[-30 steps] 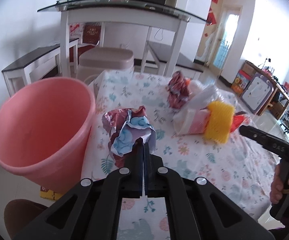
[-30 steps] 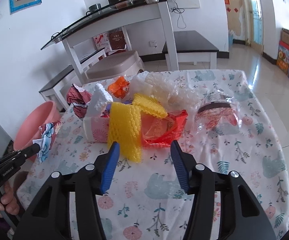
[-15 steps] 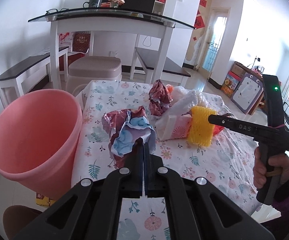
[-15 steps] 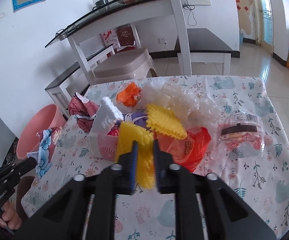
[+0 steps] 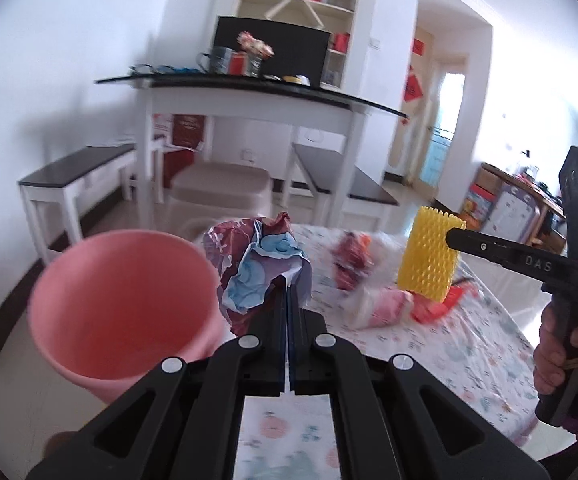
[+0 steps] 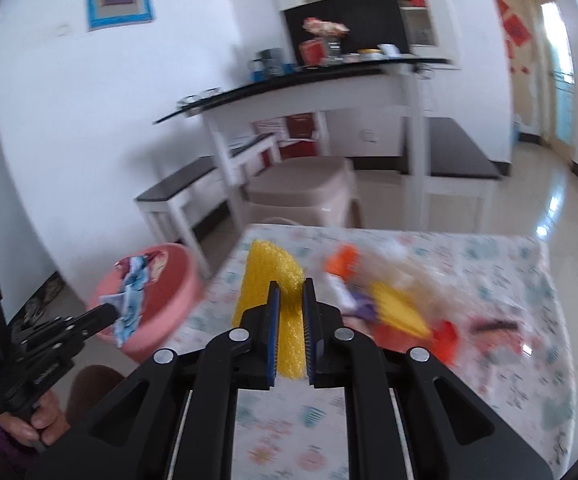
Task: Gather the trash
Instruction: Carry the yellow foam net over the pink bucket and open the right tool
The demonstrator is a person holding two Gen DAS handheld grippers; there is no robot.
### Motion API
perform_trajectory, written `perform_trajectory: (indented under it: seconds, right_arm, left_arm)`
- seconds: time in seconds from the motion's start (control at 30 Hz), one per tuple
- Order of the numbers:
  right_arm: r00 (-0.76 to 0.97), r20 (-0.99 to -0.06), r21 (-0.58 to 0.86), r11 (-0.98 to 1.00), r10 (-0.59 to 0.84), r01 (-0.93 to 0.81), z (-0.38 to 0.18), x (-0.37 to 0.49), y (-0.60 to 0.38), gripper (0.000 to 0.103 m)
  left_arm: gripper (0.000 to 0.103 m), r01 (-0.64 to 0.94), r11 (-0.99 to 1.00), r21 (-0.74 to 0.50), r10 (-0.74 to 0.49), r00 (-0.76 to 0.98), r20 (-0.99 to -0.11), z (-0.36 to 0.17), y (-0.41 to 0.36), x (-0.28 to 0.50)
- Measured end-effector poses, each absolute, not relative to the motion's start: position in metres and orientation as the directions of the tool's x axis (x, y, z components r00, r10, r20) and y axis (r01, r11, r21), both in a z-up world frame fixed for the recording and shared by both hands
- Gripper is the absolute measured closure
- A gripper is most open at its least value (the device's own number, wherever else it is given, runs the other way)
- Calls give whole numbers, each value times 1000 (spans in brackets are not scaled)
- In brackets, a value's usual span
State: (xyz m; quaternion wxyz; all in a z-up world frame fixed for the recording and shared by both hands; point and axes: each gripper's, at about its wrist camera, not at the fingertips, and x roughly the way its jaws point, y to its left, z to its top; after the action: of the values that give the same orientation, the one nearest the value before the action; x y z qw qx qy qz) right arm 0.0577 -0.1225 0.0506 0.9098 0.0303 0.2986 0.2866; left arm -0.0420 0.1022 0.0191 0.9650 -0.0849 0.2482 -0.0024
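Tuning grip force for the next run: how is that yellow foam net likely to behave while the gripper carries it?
The yellow foam net is probably very light and squashy: the right gripper has pinched it narrow. It stands upright above the pads, so it seems springy rather than floppy. Its ribbed mesh likely resists slipping.

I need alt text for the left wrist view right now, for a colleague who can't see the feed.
The left tongs are shut on a crumpled blue and maroon wrapper, held beside the open pink bin. At right, the right tongs grip a yellow foam net above the floral tablecloth, where more blurred trash lies.
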Motion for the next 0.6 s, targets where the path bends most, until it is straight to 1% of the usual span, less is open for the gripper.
perform_trajectory:
  seconds: [0.17,0.27,0.4,0.6]
  right_arm:
    - [565,-519,264,749,641,-607,60,66,-60,92]
    - [510,-518,272,698,686,-663,60,70,-14,92]
    - [433,-535,302,642,726,-704,51,81,42,92]
    - [379,-595,309,637,709,-707,20,87,92,92]
  left_arm:
    - [103,-129,981,-147,43,876,-479,24,137,-51]
    - [103,-195,970,-146,96,857,-507,19,164,-49]
    - [103,-244,957,-155,118,821,-559,5,187,-41]
    - [103,-265,954,-144,121,775,-620,-17,205,-31]
